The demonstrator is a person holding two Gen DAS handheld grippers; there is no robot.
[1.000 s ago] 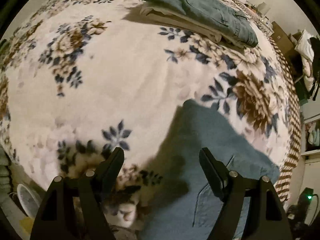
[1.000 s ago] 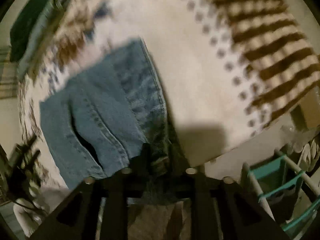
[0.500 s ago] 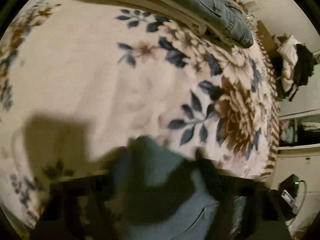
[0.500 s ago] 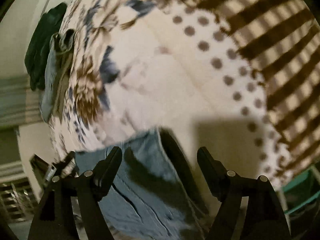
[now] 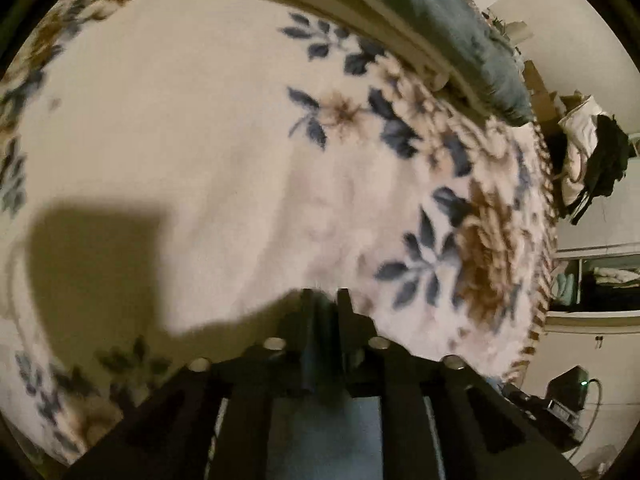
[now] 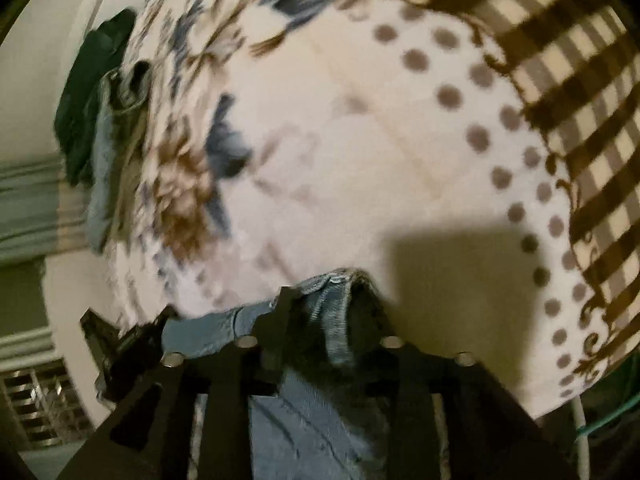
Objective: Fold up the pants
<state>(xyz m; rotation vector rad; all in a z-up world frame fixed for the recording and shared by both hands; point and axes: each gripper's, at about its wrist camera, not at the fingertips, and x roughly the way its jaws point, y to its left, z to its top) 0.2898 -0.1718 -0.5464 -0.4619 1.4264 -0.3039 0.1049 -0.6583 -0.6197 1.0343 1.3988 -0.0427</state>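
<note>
Blue jeans lie on a floral blanket at the near edge of both views. My left gripper points steeply down at the jeans' far edge. Its jaws are closing, nearly together, with a thin fold of denim pinched between them. In the right wrist view the jeans end in a bunched hem. My right gripper is closing around that thick bunch, which fills the gap between its fingers. A black part of the left gripper shows at the left, by the same edge of denim.
A stack of folded clothes sits at the far side of the bed, also seen as folded clothes. The blanket's checked border marks the bed's right edge. A dark bag and shelves stand beyond it.
The left gripper came down onto the jeans' edge and closed from wide open. The right gripper let go, shifted to the hem, opened wide and is closing on it again.
</note>
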